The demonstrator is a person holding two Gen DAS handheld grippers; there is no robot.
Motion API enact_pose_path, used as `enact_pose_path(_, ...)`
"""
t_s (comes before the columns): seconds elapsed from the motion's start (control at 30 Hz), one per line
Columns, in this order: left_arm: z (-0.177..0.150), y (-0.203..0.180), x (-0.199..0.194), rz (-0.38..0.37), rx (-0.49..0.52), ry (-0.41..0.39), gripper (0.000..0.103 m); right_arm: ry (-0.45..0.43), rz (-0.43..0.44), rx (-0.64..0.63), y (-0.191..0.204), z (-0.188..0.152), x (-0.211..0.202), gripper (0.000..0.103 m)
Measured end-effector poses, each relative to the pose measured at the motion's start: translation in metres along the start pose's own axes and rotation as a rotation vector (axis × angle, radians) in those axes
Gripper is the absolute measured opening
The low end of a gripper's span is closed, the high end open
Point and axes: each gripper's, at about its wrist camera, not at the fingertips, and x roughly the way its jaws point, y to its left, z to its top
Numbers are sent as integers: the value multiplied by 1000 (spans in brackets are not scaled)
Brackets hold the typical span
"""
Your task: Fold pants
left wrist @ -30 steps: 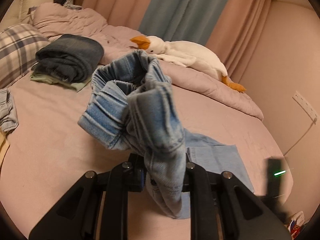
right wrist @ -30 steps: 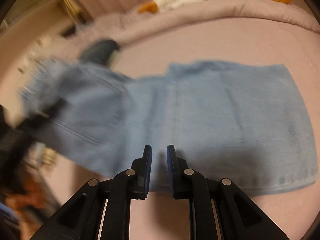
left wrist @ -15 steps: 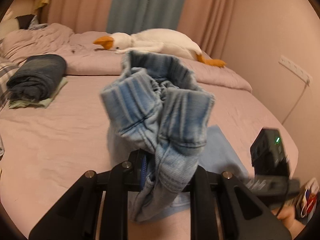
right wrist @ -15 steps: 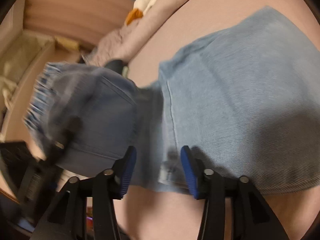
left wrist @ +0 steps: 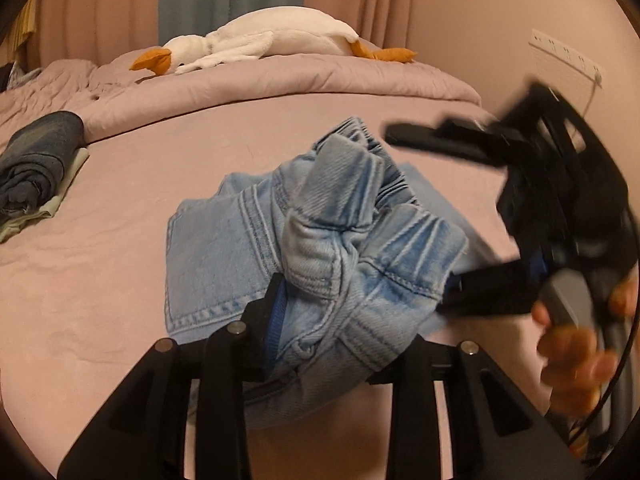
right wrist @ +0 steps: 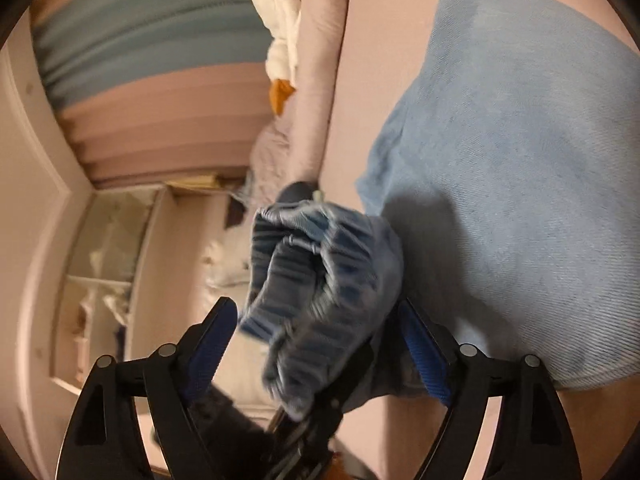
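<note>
Pants: light blue jeans, waistband end bunched and lifted, leg end lying flat on the bed toward 12–1 o'clock in the left wrist view.
Left gripper: fingers clamped on the waistband bunch; fabric fills the gap and hides the right finger.
Right gripper: fingers spread wide apart, one either side of the same bunch, not yet pinching it.
Key relation: bunch sits straight between the right fingers at 12 o'clock; flat leg panel runs off to 1–2 o'clock, its long axis leading away from the fingers.
Nearer hand: left already has the cloth; right just beside it at 3 o'clock in the left view.
Judged step: right likely takes a second hold on the waistband.
Other: plush goose, folded dark clothes at 9–10 o'clock, well apart.
</note>
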Motion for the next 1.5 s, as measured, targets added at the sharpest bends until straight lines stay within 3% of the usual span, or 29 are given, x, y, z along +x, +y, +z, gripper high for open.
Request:
enact_pose_path(0.03,-3,1,-1,3,2,8,45,5,-11,-14,2,1,-2,83)
enact_pose_path(0.07,-6,4,-2,-3,-11,14,74,6,-14,-20,2,2,-3,83)
enact_pose_path(0.13,-12,11,-7,3,-70,-13,98,13,-39,-16,0,1,-2,84)
enact_pose_path(0.33,-8,14,-10,-38,-137,-13,94,24,-101,-24,6,-1,3,84)
enact_pose_path(0.5,-23,23,-30,-94,-165,-33,96,26,-135,-12,10,5,-3,84)
enact_pose_path(0.73,-66,74,-68,8,-300,-37,96,51,-230,7,14,12,1,84)
enact_pose_path(0.8,-73,87,-73,31,-344,-36,96,55,-301,-22,18,14,3,84)
enact_pose_path(0.87,-79,97,-77,45,-390,-34,96,70,-447,-88,25,18,14,83)
enact_pose_path(0.93,-84,102,-80,44,-426,-39,96,80,-550,-202,33,19,27,68)
enact_pose_path(0.97,-85,103,-82,42,-439,-46,96,86,-584,-267,39,17,33,52)
enact_pose_path(1.07,-86,102,-84,40,-449,-48,96,95,-570,-377,58,16,36,36)
enact_pose_path(1.13,-86,99,-84,32,-445,-40,96,57,-558,-466,84,18,26,34)
enact_pose_path(1.27,-87,93,-81,20,-428,-30,96,-51,-529,-519,115,38,-12,34)
enact_pose_path(1.37,-84,89,-74,0,-422,-15,96,-81,-562,-501,106,53,-38,34)
enact_pose_path(1.5,-69,80,-61,-23,-393,6,96,-90,-639,-424,62,63,-53,34)
